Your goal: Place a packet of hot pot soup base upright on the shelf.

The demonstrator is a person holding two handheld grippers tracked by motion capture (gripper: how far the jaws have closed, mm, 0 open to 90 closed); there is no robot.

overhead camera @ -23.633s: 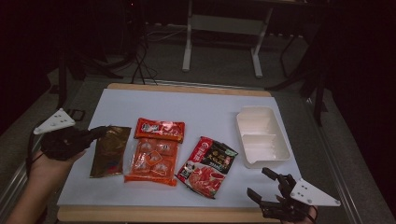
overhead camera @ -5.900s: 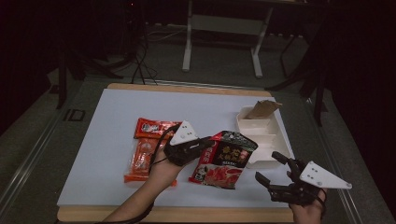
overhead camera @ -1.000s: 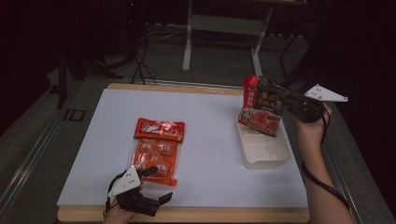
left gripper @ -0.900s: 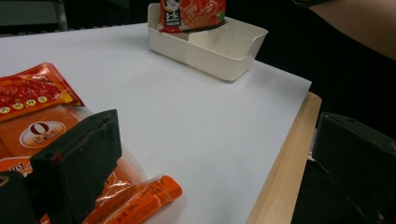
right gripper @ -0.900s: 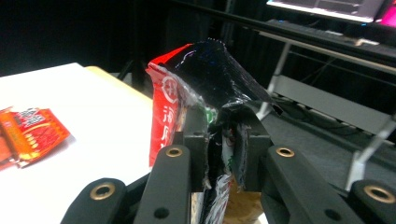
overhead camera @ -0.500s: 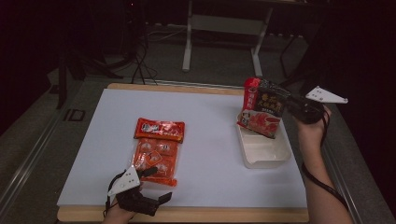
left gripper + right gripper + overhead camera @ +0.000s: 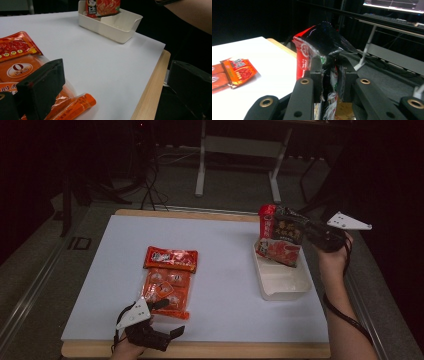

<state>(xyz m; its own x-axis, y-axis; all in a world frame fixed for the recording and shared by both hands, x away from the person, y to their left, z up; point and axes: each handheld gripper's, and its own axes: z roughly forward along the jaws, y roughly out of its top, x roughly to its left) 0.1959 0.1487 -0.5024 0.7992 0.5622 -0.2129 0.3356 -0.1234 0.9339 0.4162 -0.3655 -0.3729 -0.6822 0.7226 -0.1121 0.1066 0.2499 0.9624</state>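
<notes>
Right gripper [image 7: 306,231]: hung above the far end of the tray, its jaws pinching the upper edge of the red-and-black packet; in the right gripper view [image 7: 329,75] the crumpled foil sat squeezed between the two black jaws.
Red-and-black packet [image 7: 280,237]: stood upright and slightly tilted, its lower edge down inside the far end of the tray, its top edge caught in the right gripper. In the left gripper view the packet [image 7: 103,7] rose out of the tray's far compartment.
Tray [image 7: 280,282]: white, with two compartments, near the right edge of the white sheet; the near compartment showed bare plastic.
Left gripper [image 7: 159,327]: low at the near edge of the sheet, well apart from the tray and just beside the orange packet; its jaws were spread wide with nothing between them, one jaw lying over the corner of the orange packet in the left gripper view.
Orange packet [image 7: 167,290]: flat on the sheet, well to the left of the tray.
Red packet [image 7: 171,259]: flat, touching the far edge of the orange packet, well left of the tray.
White sheet [image 7: 225,270]: covered the wooden table [image 7: 240,350], whose edge showed along the near side.
</notes>
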